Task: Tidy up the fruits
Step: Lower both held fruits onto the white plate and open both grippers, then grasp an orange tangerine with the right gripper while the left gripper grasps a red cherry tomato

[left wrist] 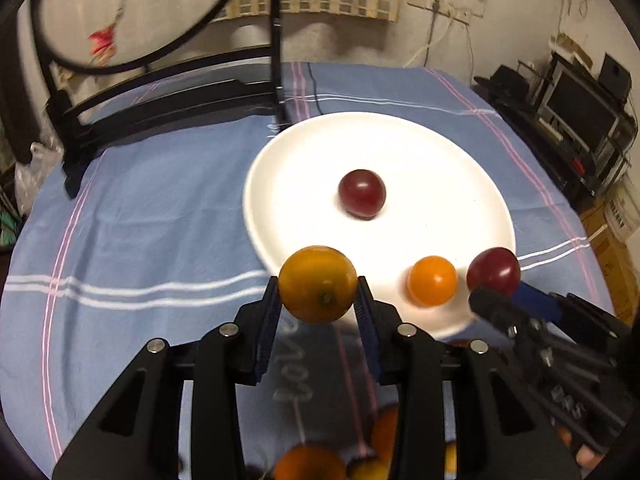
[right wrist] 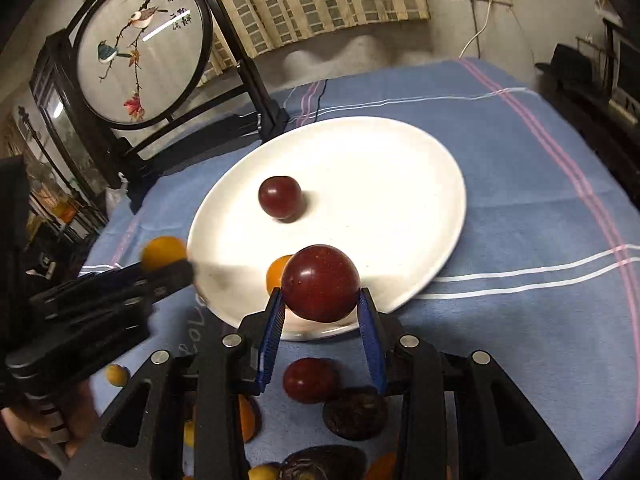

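Note:
My left gripper [left wrist: 318, 292] is shut on a yellow-orange tomato [left wrist: 317, 283], held above the near left rim of the white plate [left wrist: 420, 152]. My right gripper [right wrist: 321, 300] is shut on a dark red fruit [right wrist: 320, 282], held over the plate's near edge [right wrist: 360, 152]. On the plate lie one dark red fruit [left wrist: 362, 193] near the middle and one small orange tomato [left wrist: 432, 280] near the front. In the left wrist view the right gripper [left wrist: 496, 300] enters from the right with its red fruit [left wrist: 494, 270]. In the right wrist view the left gripper [right wrist: 168, 270] shows at the left.
A blue striped cloth [left wrist: 140, 220] covers the table. A black stand with a round embroidered screen [right wrist: 140, 52] sits at the far left, close behind the plate. Several loose orange, yellow and dark fruits [right wrist: 310, 380] lie on the cloth under the grippers.

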{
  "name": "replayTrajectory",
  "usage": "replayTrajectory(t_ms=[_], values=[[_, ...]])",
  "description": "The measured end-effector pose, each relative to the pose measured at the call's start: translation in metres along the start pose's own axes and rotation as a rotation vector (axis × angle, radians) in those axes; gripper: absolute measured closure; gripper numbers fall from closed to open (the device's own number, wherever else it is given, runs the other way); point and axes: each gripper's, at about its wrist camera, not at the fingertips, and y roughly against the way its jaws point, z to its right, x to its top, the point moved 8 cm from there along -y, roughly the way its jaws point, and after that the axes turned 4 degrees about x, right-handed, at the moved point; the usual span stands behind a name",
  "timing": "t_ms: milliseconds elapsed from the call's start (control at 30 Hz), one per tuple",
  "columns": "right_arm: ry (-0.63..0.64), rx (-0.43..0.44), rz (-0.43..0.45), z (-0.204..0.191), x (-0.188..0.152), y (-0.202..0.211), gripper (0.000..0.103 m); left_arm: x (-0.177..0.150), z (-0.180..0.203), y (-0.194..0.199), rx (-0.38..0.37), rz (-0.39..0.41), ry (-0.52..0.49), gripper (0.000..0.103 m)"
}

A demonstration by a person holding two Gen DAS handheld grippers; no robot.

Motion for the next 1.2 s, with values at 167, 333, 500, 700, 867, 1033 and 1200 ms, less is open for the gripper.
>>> replayTrajectory(t_ms=[167, 333, 500, 700, 867, 1033, 1200], values=[[0.008, 0.016, 0.023, -0.003, 0.000, 0.005, 0.057, 0.003, 0.009, -0.005, -0.003, 0.013, -0.010, 0.054], [0.014, 0.019, 0.041, -0.005, -0.002, 0.016, 0.057, -0.004, 0.010, 0.010, -0.004, 0.033, -0.032, 0.050], [0.029, 0.007, 0.041, -0.006, -0.009, 0.021, 0.057, -0.027, 0.000, 0.031, 0.006, 0.043, -0.030, 0.045], [0.023, 0.005, 0.055, -0.008, -0.019, 0.036, 0.048, -0.062, -0.016, 0.061, 0.013, 0.068, -0.023, 0.041], [0.037, -0.008, 0.045, -0.014, -0.049, 0.054, 0.048, -0.093, -0.028, 0.079, 0.001, 0.064, 0.004, 0.038], [0.075, -0.026, 0.025, -0.018, -0.087, 0.072, 0.048, -0.126, -0.028, 0.094, -0.009, 0.063, -0.002, 0.038], [0.088, -0.039, 0.007, -0.016, -0.123, 0.089, 0.048, -0.150, -0.020, 0.099, -0.014, 0.056, -0.041, 0.038]])
